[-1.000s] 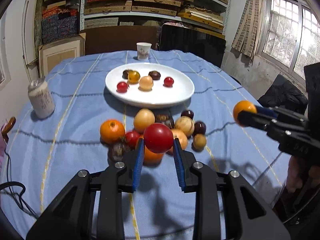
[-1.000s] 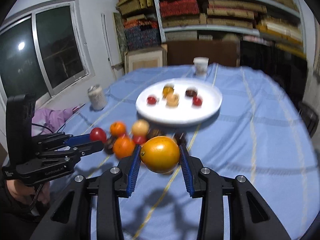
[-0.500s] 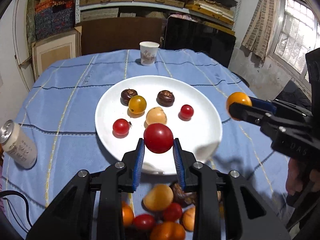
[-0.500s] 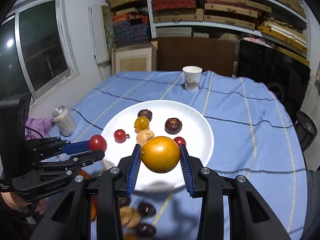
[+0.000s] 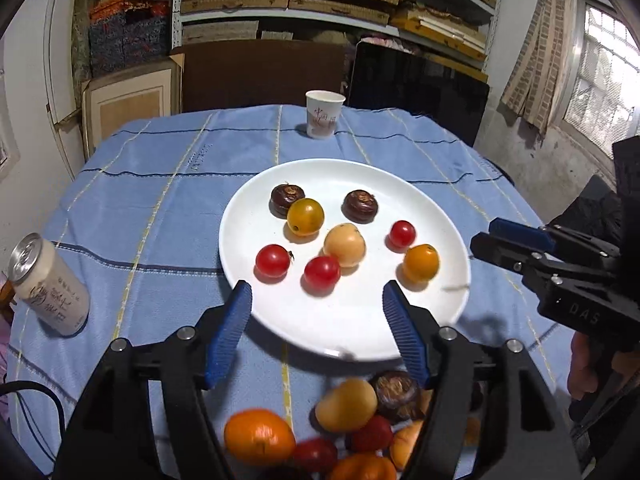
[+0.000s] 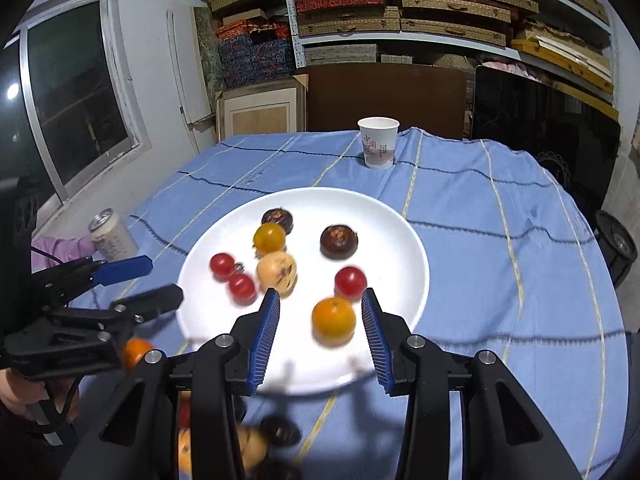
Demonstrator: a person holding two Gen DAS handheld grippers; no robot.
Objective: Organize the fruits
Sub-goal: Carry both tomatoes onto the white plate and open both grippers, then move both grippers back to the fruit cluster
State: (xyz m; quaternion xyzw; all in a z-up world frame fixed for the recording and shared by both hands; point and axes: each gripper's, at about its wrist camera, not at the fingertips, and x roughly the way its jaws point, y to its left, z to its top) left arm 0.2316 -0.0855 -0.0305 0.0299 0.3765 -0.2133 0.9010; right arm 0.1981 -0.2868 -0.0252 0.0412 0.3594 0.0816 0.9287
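A white plate (image 5: pixel 440 200) (image 6: pixel 400 240) on the blue cloth holds several small fruits. A red tomato (image 5: pixel 322 273) (image 6: pixel 242 288) lies on the plate's near part, and an orange fruit (image 5: pixel 421 263) (image 6: pixel 333 319) lies near its right rim. My left gripper (image 5: pixel 316 328) is open and empty above the plate's near rim. My right gripper (image 6: pixel 320 336) is open, with the orange fruit lying between its fingers on the plate. A pile of loose fruits (image 5: pixel 344 432) (image 6: pixel 240 440) lies on the cloth in front of the plate.
A drink can (image 5: pixel 48 286) (image 6: pixel 112 236) stands at the left of the table. A paper cup (image 5: pixel 324 114) (image 6: pixel 378 142) stands at the far side. Shelves with boxes and a dark board stand behind the table.
Both grippers have opened. The red tomato has left my left gripper and the orange fruit my right gripper; both now lie on the plate.
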